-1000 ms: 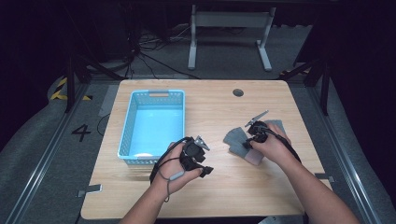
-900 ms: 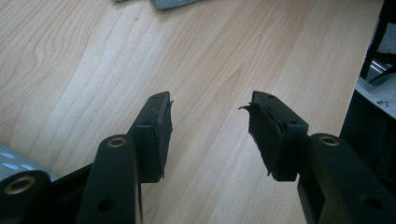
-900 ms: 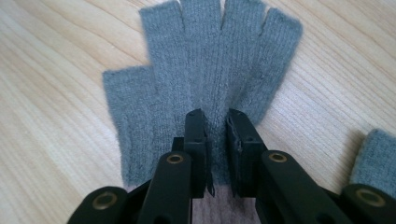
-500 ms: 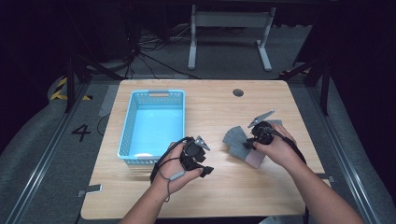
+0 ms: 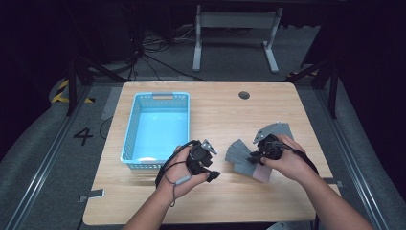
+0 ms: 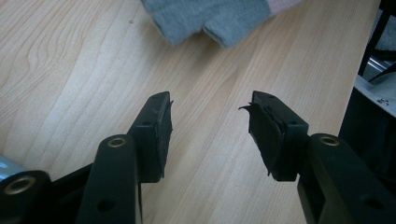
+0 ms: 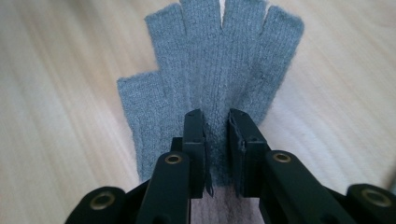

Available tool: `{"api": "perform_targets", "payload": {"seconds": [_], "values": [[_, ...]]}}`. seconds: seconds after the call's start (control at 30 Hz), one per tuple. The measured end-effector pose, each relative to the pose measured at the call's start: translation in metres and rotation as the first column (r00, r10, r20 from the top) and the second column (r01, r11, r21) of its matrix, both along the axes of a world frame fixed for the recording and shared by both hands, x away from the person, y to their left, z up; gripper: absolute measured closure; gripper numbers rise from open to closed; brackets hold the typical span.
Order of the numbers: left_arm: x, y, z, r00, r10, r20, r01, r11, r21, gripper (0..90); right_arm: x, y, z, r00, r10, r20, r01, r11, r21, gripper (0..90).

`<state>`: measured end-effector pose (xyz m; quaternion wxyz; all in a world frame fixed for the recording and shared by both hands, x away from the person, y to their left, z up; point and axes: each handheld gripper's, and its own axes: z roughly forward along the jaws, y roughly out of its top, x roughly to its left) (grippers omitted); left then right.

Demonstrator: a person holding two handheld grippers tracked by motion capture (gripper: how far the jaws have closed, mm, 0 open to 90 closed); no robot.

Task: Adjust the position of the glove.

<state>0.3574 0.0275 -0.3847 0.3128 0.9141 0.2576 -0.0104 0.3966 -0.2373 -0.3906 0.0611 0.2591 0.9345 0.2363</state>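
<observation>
The right gripper (image 7: 215, 140) pinches a fold of the grey fingerless glove (image 7: 219, 70) and has lifted slightly from where it was a second ago; the glove spreads over the wooden surface (image 5: 225, 120), right of centre. The left gripper (image 6: 210, 126), jaws apart and holding nothing, has stayed put just beside the blue basket (image 5: 131, 129), whose bottom looks bare.

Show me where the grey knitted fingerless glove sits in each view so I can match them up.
High view: the grey knitted fingerless glove lies right of centre, beside the right tool.
Left gripper view: its finger ends show at the top edge, beyond the open jaws.
Right gripper view: it lies at centre, pinched between the jaws.
Shared landmark: the light wooden tabletop.
</observation>
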Motion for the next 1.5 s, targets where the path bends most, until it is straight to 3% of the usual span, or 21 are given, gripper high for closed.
{"api": "perform_targets", "payload": {"seconds": [0.03, 0.17, 0.4, 0.53, 0.73, 0.87, 1.0, 1.03, 1.1, 1.33, 1.5], "values": [[0.000, -0.001, 0.000, 1.0000, 0.005, -0.002, -0.005, 1.0000, -0.004, 49.9, -0.002, 0.001, -0.003, 0.9994, 0.035, -0.008, -0.035, 0.999, -0.008, 78.4], [0.000, -0.002, -0.001, 1.0000, -0.002, -0.002, 0.002, 1.0000, -0.002, 50.0, -0.005, 0.002, -0.012, 0.9963, 0.081, -0.030, -0.081, 0.997, -0.019, 78.4], [0.001, -0.004, -0.002, 1.0000, -0.008, -0.004, 0.008, 1.0000, 0.002, 49.9, -0.006, 0.004, -0.026, 0.9935, 0.101, -0.052, -0.104, 0.994, -0.041, 77.2], [0.001, -0.004, -0.002, 0.9999, -0.005, -0.009, 0.005, 1.0000, -0.001, 49.9, -0.005, 0.004, -0.034, 0.9949, 0.098, -0.024, -0.100, 0.993, -0.064, 69.9], [0.001, -0.004, -0.002, 1.0000, -0.005, -0.004, 0.005, 1.0000, -0.002, 49.9, -0.006, -0.001, -0.031, 0.9978, 0.065, 0.014, -0.065, 0.998, -0.003, 62.3], [0.001, -0.004, -0.001, 1.0000, -0.009, 0.000, 0.009, 1.0000, -0.001, 49.9, -0.012, -0.007, -0.022, 0.9987, 0.038, 0.035, -0.039, 0.998, 0.040, 68.7], [0.002, -0.008, -0.001, 0.9998, -0.018, -0.002, 0.018, 0.9998, -0.001, 49.9, -0.029, -0.017, -0.013, 0.9976, 0.060, -0.033, -0.057, 0.994, 0.095, 85.1], [0.002, -0.008, -0.001, 0.9998, -0.018, -0.002, 0.018, 0.9998, -0.001, 49.9, -0.029, -0.017, -0.013, 0.9976, 0.060, -0.033, -0.057, 0.994, 0.095, 85.1], [0.002, -0.010, -0.001, 0.9998, -0.020, -0.002, 0.020, 0.9998, -0.002, 49.9, -0.039, -0.022, -0.014, 0.9908, 0.114, -0.073, -0.107, 0.989, 0.102, 88.0], [0.005, -0.018, -0.001, 0.9988, -0.049, 0.000, 0.049, 0.9988, 0.004, 49.9, -0.056, -0.030, -0.023, 0.9787, 0.173, -0.110, -0.162, 0.982, 0.098, 88.9], [0.006, -0.024, 0.000, 0.9971, -0.076, 0.002, 0.076, 0.9971, 0.010, 49.9, -0.063, -0.033, -0.027, 0.9763, 0.172, -0.131, -0.161, 0.983, 0.092, 88.9]]}}
